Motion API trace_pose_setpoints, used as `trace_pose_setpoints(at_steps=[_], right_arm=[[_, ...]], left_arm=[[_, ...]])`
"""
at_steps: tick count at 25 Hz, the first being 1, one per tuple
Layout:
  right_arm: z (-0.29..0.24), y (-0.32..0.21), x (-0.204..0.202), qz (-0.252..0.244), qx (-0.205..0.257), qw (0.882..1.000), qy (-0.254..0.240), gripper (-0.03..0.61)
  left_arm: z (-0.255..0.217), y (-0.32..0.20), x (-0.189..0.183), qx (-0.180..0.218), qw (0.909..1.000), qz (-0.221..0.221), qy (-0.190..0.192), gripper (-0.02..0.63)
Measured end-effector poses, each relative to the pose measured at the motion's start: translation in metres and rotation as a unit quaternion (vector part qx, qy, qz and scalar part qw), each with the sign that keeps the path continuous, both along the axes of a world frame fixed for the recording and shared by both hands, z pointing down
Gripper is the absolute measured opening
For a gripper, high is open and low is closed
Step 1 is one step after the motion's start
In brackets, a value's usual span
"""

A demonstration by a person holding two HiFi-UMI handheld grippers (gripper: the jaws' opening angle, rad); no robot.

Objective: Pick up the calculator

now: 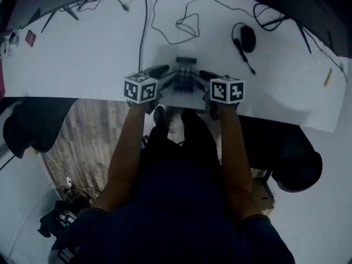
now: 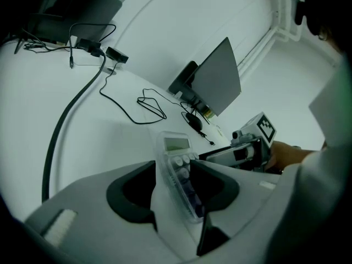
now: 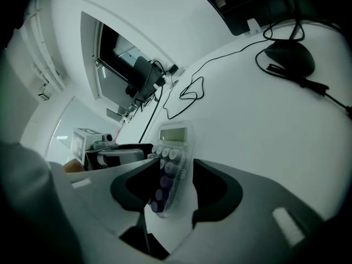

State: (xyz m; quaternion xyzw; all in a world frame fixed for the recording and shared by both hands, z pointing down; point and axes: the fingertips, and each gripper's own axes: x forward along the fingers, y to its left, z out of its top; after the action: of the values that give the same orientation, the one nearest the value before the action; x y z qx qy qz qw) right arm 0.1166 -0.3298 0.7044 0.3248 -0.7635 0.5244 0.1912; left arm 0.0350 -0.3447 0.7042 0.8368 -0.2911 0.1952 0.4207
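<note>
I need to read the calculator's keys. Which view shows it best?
The right gripper view: the calculator is close, with display and keys visible. The left gripper view shows it steeply side-on; the head view shows it small and dark.

a long white table [image 1: 82,54] spans the head view from 9 to 3 o'clock under flat, dim light. brown wood-plank floor [image 1: 82,131] shows at 8 o'clock, beside a black office chair [image 1: 30,128] at 9; a second black chair [image 1: 300,169] sits at 4. the right gripper view shows a dark wall window [image 3: 113,54] at 10 o'clock.
</note>
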Motion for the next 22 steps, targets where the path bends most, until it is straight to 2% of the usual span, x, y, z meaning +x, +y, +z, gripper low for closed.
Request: trace_pose_setpoints(at_steps=[4, 8, 11, 16, 22], right_arm=[[0.006, 0.003, -0.003, 0.006, -0.012, 1.0, -0.013, 0.17], [0.006, 0.0, -0.007, 0.01, -0.011, 1.0, -0.022, 0.169], [0.008, 0.0, -0.005, 0.007, -0.004, 1.0, -0.008, 0.167], [0.004, 0.001, -0.004, 0.012, 0.013, 1.0, 0.015, 0.167], [-0.013, -0.008, -0.005, 0.015, 0.041, 0.999, 0.02, 0.166]], left_arm=[[0.001, 0.004, 0.008, -0.01, 0.9997, 0.02, 0.003, 0.197], [0.006, 0.008, 0.015, -0.02, 0.9988, 0.042, -0.012, 0.191], [0.007, 0.007, 0.015, -0.021, 0.9987, 0.043, -0.016, 0.151], [0.002, 0.007, 0.016, -0.004, 0.9985, 0.047, -0.026, 0.149], [-0.017, 0.001, 0.01, 0.017, 0.9989, 0.042, -0.012, 0.144]])
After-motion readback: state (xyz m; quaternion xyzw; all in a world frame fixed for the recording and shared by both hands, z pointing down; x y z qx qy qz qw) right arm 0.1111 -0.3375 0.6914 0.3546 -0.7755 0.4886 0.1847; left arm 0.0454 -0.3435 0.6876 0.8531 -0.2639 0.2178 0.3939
